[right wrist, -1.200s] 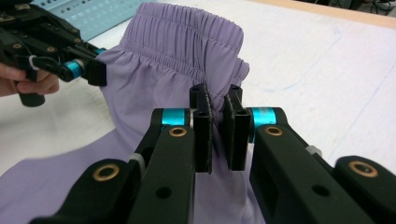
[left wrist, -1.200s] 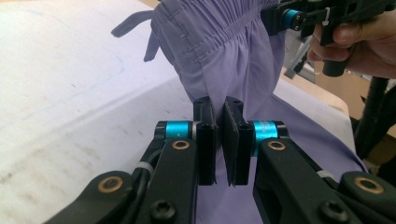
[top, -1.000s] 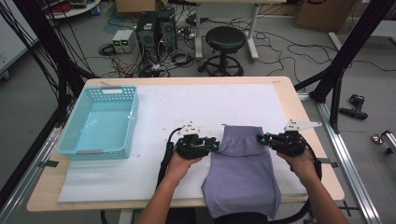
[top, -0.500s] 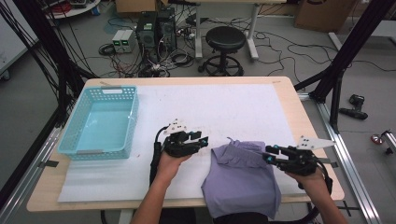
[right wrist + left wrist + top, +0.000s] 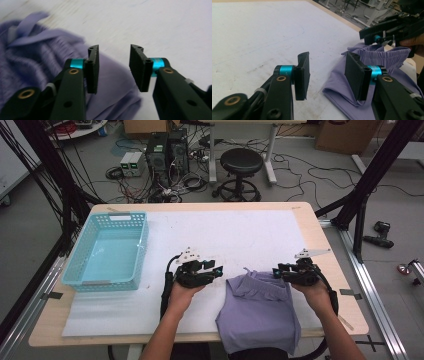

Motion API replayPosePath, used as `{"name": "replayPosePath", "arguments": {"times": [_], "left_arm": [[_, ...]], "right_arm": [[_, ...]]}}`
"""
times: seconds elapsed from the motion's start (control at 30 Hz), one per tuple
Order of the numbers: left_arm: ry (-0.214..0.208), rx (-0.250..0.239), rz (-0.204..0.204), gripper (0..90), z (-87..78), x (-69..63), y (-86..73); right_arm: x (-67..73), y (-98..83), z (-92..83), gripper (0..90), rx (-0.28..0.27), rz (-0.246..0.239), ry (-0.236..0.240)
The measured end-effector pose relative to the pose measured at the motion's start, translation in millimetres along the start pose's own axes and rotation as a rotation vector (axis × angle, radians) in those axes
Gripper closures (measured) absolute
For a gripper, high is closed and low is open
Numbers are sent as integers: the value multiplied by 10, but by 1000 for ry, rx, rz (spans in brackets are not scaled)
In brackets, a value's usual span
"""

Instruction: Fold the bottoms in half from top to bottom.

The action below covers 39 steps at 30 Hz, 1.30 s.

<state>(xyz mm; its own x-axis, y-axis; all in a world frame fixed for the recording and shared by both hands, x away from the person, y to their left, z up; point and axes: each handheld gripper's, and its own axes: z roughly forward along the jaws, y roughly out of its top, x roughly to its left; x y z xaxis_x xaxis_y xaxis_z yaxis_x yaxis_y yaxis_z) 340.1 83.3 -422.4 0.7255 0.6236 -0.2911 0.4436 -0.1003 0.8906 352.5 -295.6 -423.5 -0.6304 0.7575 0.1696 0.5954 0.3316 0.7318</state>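
At the near edge of the white-covered table (image 5: 240, 235), the purple elastic-waisted fabric shorts (image 5: 260, 312) lie flat, partly overhanging. Left gripper (image 5: 212, 270) and right gripper (image 5: 278, 272) have just been opening, fingers released, nothing between them; pinch both waistband corners evenly.

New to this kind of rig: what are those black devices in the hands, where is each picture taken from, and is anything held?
A person holds hand-held tongs, one per hand. The high view looks down on the table; the other two cameras ride on the tongs.

On the white mat lie a purple garment and an empty turquoise basket.

The left tongs have just been opening and hold nothing, beside the garment's edge. The right tongs have just been closing a little, yet they too stand open above the cloth, gripping nothing.
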Motion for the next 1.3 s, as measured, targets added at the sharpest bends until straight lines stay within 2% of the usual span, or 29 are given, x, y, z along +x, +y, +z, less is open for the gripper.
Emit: {"name": "replayPosePath", "arguments": {"times": [0.03,0.1,0.23,0.3,0.4,0.47,0.5,0.67,0.8,0.93,1.03,1.13,1.2,1.23,1.3], "left_arm": [[2,-3,-2,546,0,7,-1],[13,-6,-25,513,0,29,-1],[24,-13,-30,488,-25,40,3],[27,-17,-30,488,-38,39,6],[25,-6,-28,488,-30,37,-1],[25,2,-22,488,-16,27,-5],[24,4,-24,489,-10,19,-8],[26,10,-24,490,2,26,-15],[22,13,-21,493,19,22,-20],[16,20,-24,493,36,5,-32],[14,34,-28,493,63,-10,-65],[9,60,-25,493,107,-25,-105],[7,64,-20,491,123,-33,-120],[6,68,-18,491,131,-37,-123],[1,74,-16,491,143,-41,-131]], "right_arm": [[9,-19,1,639,23,-12,41],[51,-73,-33,658,32,-28,92],[149,-234,-142,725,4,-54,146],[208,-308,-188,724,9,-79,169],[272,-378,-314,710,-54,-96,166],[247,-374,-379,705,-114,-67,142],[233,-359,-383,705,-121,-58,120],[289,-336,-200,708,-40,-79,45],[423,-458,-94,712,29,-129,42],[514,-577,-102,707,69,-169,38],[558,-636,-151,688,69,-177,51],[588,-675,-222,668,80,-180,101],[579,-674,-281,649,61,-168,129],[568,-666,-323,638,34,-162,131],[498,-618,-412,615,-34,-137,101]]}}
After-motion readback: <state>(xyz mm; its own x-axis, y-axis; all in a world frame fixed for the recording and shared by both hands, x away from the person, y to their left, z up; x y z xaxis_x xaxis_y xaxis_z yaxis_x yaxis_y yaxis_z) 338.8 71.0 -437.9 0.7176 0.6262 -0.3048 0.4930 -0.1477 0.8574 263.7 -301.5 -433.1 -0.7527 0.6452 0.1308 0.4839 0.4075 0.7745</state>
